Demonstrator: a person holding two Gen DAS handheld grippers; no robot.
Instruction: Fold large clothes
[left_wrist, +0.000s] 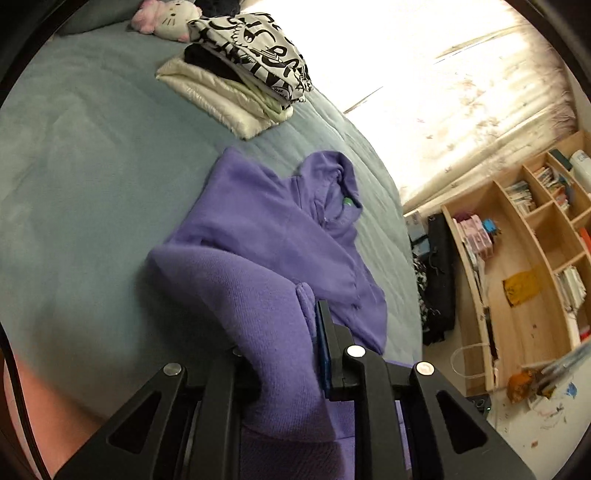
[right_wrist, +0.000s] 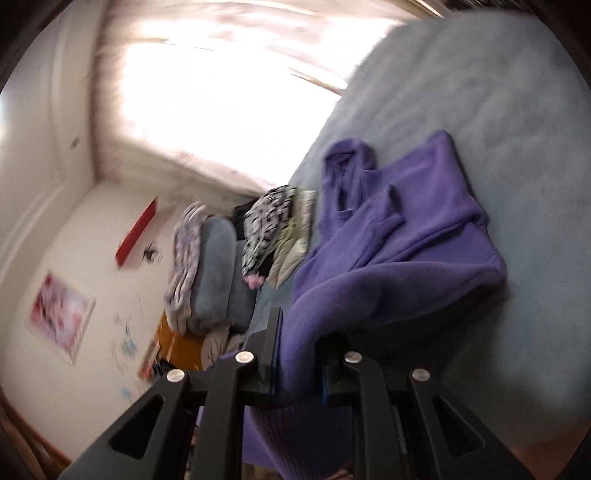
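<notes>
The left gripper (left_wrist: 291, 354) pinches a lifted edge of the purple hoodie (left_wrist: 266, 229), and the right gripper (right_wrist: 297, 354) pinches another edge; the garment's hood end lies on the grey-blue bed (left_wrist: 74, 166), near folded clothes (left_wrist: 240, 77)

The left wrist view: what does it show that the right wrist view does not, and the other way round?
Only the left wrist view shows the wooden bookshelf, the white cat plush toy and the left hand-held gripper, shut on purple fabric.

Only the right wrist view shows the red wall shelf, the pink picture, the pillows and the right hand-held gripper, also shut on the fabric.

Both show the purple hoodie on the grey-blue bed, the pile of folded clothes and the bright curtained window.
</notes>
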